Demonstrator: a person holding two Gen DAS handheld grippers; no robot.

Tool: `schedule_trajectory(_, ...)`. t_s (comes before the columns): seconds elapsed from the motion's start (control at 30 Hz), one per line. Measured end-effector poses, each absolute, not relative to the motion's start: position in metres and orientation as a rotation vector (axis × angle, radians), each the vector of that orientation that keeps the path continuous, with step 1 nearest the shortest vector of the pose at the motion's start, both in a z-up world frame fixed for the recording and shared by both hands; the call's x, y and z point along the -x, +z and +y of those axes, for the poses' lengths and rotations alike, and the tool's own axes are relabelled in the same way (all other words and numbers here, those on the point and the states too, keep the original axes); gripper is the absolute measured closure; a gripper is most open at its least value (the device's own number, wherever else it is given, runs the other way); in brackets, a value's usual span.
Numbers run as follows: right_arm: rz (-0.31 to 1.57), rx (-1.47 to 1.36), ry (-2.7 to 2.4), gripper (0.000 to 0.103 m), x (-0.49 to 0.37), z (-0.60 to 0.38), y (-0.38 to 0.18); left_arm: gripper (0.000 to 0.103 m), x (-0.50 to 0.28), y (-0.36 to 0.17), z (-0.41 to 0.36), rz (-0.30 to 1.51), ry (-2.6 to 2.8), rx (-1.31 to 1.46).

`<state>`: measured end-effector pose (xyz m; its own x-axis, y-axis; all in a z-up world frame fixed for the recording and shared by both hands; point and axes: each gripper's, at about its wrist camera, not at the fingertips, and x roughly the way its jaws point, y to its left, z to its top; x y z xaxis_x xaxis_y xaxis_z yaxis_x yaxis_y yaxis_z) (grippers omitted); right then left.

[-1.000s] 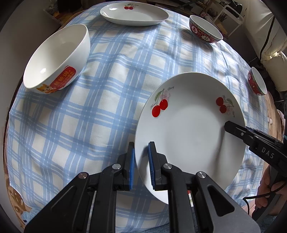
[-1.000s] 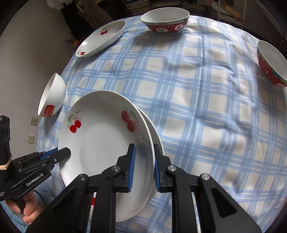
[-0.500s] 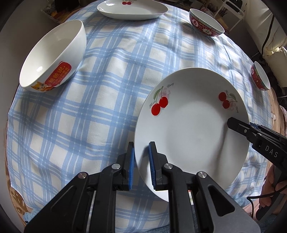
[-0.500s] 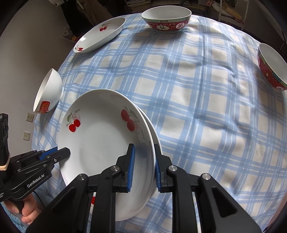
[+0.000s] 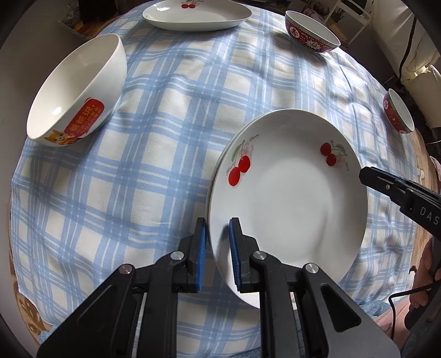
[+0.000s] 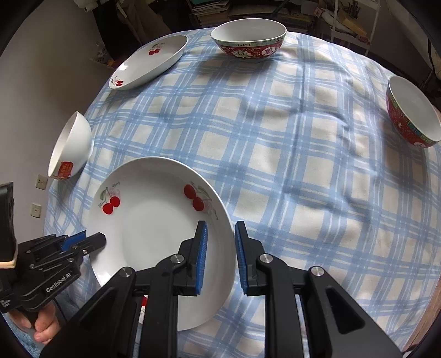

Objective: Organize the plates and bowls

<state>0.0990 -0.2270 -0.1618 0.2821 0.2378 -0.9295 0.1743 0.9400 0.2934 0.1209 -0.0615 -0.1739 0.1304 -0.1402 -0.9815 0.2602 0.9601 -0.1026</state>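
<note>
right wrist view, right claw (image 6: 218, 257) parted astride cherry plate (image 6: 154, 220) rim, left claw (image 5: 215, 253) clamping it

Home dining rm: round table w/ blue-and-cream checked tablecloth (image 6: 303, 154), white cherry-print ceramic plates (image 6: 154, 236), stacked books on far shelves (image 6: 212, 9).

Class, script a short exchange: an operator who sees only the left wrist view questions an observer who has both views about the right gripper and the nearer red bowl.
Operator: The right gripper shows side-on at the cherry plate. Is it gripping?
Observer: No. Its jaws stand apart, one on each side of the rim.
Operator: The red bowl at my right edge looks edge-on. Anything in it?
Observer: Nothing shows; its white inside is bare.
</note>
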Motion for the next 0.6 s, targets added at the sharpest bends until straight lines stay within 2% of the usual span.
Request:
schedule_trajectory(0.47, 1.268, -0.337, 0.023, 0.081, -0.098, -0.228, -0.151, 0.085, -0.119, -0.146, -0.048, 1.346, -0.292, -0.064)
schedule_trajectory(0.5, 1.268, -0.348, 0.024, 0.078, -0.099, -0.229, -0.15, 0.083, -0.12, -0.142, -0.047, 1.331, -0.29, -0.063)
schedule_trajectory(0.57, 1.257, -0.369, 0.034, 0.063, -0.101, -0.231, -0.147, 0.077, -0.122, -0.133, -0.049, 1.29, -0.284, -0.088)
schedule_trajectory(0.6, 1.248, -0.365, 0.033, 0.051, -0.102, -0.231, -0.144, 0.072, -0.124, -0.129, -0.051, 1.277, -0.278, -0.112)
